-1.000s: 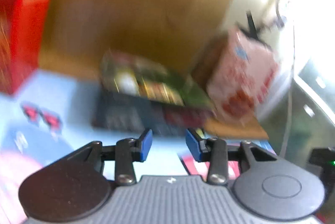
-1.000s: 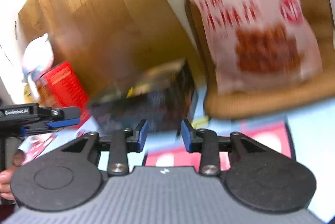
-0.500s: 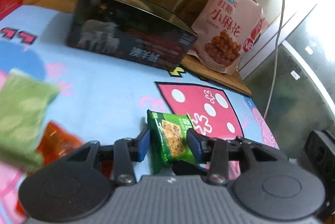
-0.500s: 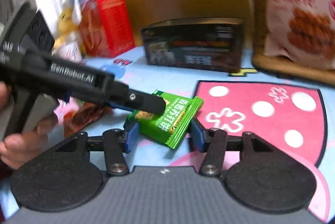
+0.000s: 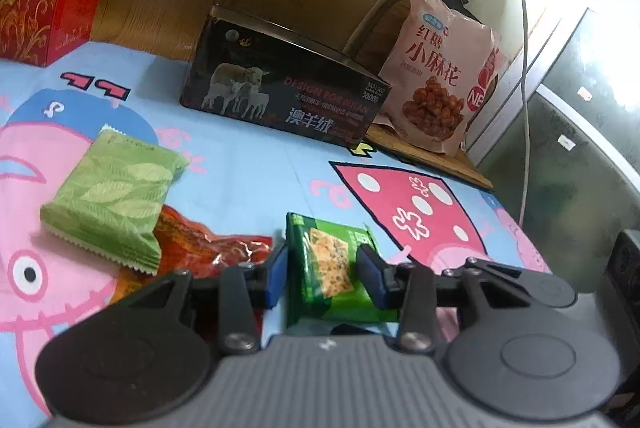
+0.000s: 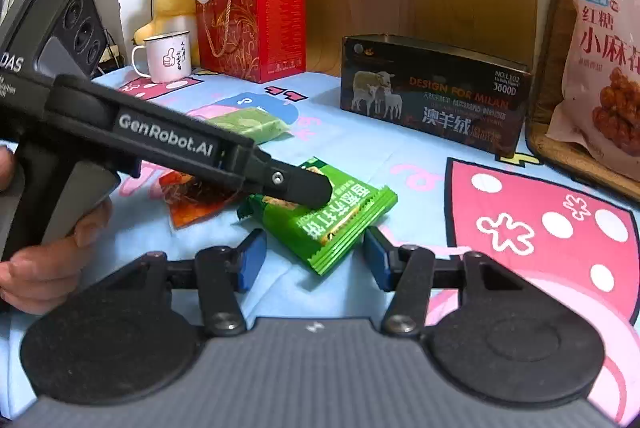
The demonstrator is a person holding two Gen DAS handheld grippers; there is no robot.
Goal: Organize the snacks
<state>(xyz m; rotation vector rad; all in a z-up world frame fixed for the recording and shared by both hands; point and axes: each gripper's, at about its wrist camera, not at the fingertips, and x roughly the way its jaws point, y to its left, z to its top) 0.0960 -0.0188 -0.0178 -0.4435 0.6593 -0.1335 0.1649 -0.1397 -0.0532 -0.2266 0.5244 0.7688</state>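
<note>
- While the dark green cracker packet (image 5: pixel 334 268) is lying low in the centre of the left wrist view, the left gripper (image 5: pixel 323 278) is straddling it, jaws seemingly pressing its two long sides, though the contact is hard to confirm.
- The packet's long axis is running straight away from the left gripper, towards the dark sheep-print box (image 5: pixel 280 95) at the upper centre.
- In the right wrist view, the right gripper (image 6: pixel 314 260) is sitting just below the packet's crimped end, jaws wide apart and touching nothing.
- The left gripper is clearly the nearer; a light green packet (image 5: pixel 114 199) and an orange wrapper (image 5: pixel 208 244) are waiting at left on the table (image 5: pixel 256 171).
</note>
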